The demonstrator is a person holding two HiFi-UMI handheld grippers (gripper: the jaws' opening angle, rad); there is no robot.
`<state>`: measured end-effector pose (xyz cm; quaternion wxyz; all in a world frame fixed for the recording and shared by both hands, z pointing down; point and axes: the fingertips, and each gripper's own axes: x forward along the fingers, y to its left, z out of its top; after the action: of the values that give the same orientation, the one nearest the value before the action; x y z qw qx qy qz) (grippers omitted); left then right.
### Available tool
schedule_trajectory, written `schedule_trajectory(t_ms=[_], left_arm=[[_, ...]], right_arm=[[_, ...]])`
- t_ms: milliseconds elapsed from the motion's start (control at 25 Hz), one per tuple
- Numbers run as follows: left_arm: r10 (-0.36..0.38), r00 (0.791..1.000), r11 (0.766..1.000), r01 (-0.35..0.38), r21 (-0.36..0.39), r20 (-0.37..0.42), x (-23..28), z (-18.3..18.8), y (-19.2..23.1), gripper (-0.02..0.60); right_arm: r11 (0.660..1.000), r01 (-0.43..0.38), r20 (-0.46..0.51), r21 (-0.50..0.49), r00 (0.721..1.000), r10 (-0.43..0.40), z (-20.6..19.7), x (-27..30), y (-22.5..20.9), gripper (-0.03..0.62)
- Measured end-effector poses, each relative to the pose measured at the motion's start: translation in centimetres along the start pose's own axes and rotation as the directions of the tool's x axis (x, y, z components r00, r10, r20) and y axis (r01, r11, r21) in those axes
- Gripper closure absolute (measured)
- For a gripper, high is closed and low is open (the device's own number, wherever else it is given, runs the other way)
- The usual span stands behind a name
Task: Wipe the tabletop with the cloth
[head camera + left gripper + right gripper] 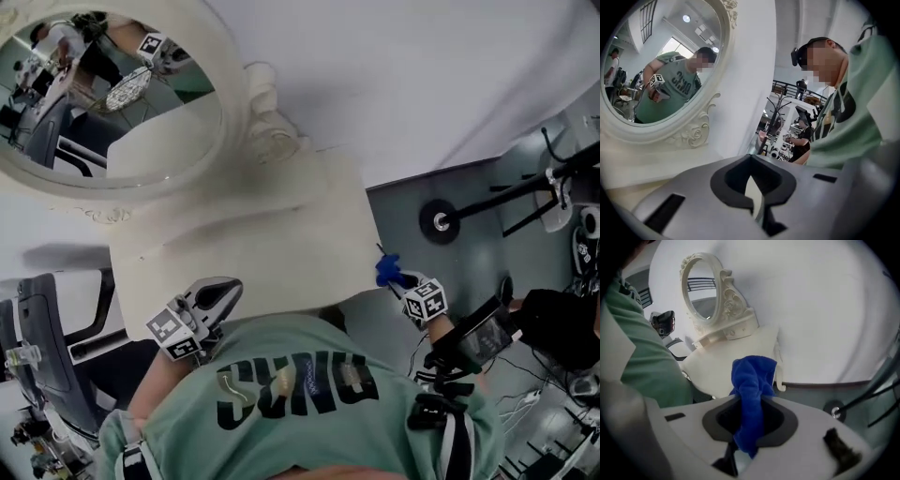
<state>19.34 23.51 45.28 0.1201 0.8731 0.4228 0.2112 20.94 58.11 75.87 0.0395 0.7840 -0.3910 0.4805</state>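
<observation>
Blue cloth [751, 385]: fluffy, bunched, creased | pinched between right gripper [746, 439] jaws

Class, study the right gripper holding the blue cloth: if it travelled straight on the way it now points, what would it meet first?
Most likely the cream tabletop: the right gripper, shut on the blue cloth, points at its near edge, with the wall beyond. Depth is uncertain.

Mirror [122, 141] cut off (top-left); tabletop [253, 244] partly hidden.
</observation>
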Motion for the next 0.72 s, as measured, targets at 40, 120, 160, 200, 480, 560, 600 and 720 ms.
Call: schedule_trajectory(t_ms=[40,120,160,200,480,560,600,720], left_arm=[[-0.018,1.000,1.000,0.018,0.008,0.007,-0.4,0.0,-0.3,0.572],[-0.050,0.998,0.999,0.049,0.024,0.028,-2.1,0.0,-0.9,0.572],[-0.062,0.997,0.998,0.061,0.031,0.041,-3.5,-0.1,-1.1,0.572],[-0.071,0.996,0.997,0.069,0.036,0.055,-5.2,-0.3,-1.2,0.572],[0.024,0.978,0.998,-0.036,0.058,0.208,-24.5,-2.0,2.8,0.572],[0.068,0.964,0.996,-0.083,0.045,0.258,-30.0,-2.1,4.5,0.572],[0.092,0.956,0.994,-0.106,0.036,0.278,-32.4,-2.1,5.3,0.572],[0.169,0.937,0.982,-0.186,0.026,0.305,-37.6,-2.0,7.6,0.572]], right_arm=[[1.000,0.007,-0.067,-0.003,0.998,-0.007,-3.0,-0.2,0.8,0.514],[0.999,0.011,-0.254,-0.041,0.967,-0.021,-10.0,0.0,2.9,0.514],[0.999,0.022,-0.316,-0.034,0.948,-0.032,-12.8,-0.1,4.0,0.514],[0.999,0.049,-0.337,0.000,0.940,-0.046,-14.5,-0.4,5.1,0.514],[0.971,0.135,-0.057,0.200,0.990,-0.126,-2.5,2.3,17.0,0.514],[0.979,0.105,0.023,0.175,0.994,-0.111,3.1,4.2,22.1,0.514],[0.982,0.078,0.065,0.169,0.994,-0.090,5.8,5.1,24.8,0.514],[0.993,-0.018,0.189,0.118,0.982,-0.004,13.5,7.0,33.0,0.514]])
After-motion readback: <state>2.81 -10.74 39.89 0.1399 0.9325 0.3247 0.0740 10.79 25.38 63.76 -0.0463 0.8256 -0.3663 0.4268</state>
